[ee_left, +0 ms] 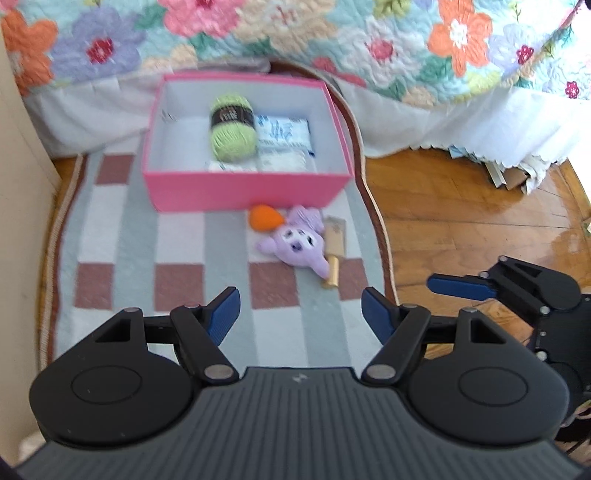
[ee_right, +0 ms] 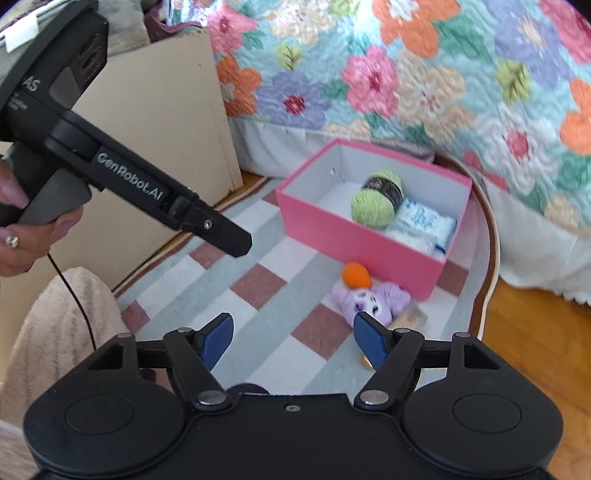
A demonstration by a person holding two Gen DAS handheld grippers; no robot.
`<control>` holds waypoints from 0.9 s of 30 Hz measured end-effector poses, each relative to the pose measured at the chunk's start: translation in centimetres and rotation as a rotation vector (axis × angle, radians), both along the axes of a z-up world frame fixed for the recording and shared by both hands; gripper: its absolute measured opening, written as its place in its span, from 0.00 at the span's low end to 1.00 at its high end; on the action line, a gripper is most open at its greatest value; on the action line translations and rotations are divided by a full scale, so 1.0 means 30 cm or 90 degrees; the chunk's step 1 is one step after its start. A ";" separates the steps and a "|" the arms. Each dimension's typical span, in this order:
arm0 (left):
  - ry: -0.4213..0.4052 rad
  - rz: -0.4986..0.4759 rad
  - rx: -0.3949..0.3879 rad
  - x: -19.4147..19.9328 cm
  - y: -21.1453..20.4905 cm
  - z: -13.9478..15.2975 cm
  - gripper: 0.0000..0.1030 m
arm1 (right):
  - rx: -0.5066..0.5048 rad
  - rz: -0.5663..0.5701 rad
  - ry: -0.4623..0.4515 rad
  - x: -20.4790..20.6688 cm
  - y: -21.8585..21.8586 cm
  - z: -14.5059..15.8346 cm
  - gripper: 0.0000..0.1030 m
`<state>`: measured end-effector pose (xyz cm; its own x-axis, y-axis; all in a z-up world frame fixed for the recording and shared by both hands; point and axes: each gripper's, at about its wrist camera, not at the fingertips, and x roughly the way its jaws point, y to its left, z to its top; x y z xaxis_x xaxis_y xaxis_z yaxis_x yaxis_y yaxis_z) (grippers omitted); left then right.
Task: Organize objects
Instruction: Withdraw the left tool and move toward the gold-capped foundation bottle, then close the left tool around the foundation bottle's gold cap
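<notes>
An open pink box (ee_left: 243, 192) (ee_right: 354, 236) stands on the checked rug and holds a green yarn ball (ee_left: 232, 129) (ee_right: 375, 201) and a white-blue packet (ee_left: 282, 138) (ee_right: 421, 223). In front of the box lie a purple plush toy (ee_left: 299, 242) (ee_right: 369, 297) with an orange part (ee_left: 265, 218) (ee_right: 356, 275) and a gold tube (ee_left: 334, 258) (ee_right: 412, 317). My left gripper (ee_left: 300, 315) is open and empty, above the rug short of the toy. My right gripper (ee_right: 291, 341) is open and empty; its right finger pad (ee_right: 369, 341) overlaps the toy's near edge in view. It also shows in the left wrist view (ee_left: 461, 288).
The checked rug (ee_left: 147, 236) (ee_right: 258, 284) lies on a wooden floor (ee_left: 461, 206). A bed with a floral quilt (ee_left: 295, 33) (ee_right: 406, 74) stands behind the box. A beige panel (ee_right: 159, 122) rises on the left. My left gripper's body (ee_right: 110, 166) crosses the right wrist view.
</notes>
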<state>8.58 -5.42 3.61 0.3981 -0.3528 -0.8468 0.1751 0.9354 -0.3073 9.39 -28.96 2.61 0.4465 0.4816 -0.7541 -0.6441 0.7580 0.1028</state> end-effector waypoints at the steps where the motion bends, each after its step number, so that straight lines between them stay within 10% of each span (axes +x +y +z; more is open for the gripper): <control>1: 0.006 -0.004 -0.012 0.004 -0.010 -0.024 0.70 | -0.002 -0.006 0.001 0.004 -0.005 -0.025 0.74; 19: 0.064 0.036 -0.069 0.152 -0.131 -0.447 0.63 | -0.033 -0.083 -0.001 0.159 -0.033 -0.471 0.74; 27: 0.032 0.007 -0.098 0.193 -0.244 -0.559 0.43 | -0.076 -0.110 -0.012 0.223 -0.005 -0.619 0.42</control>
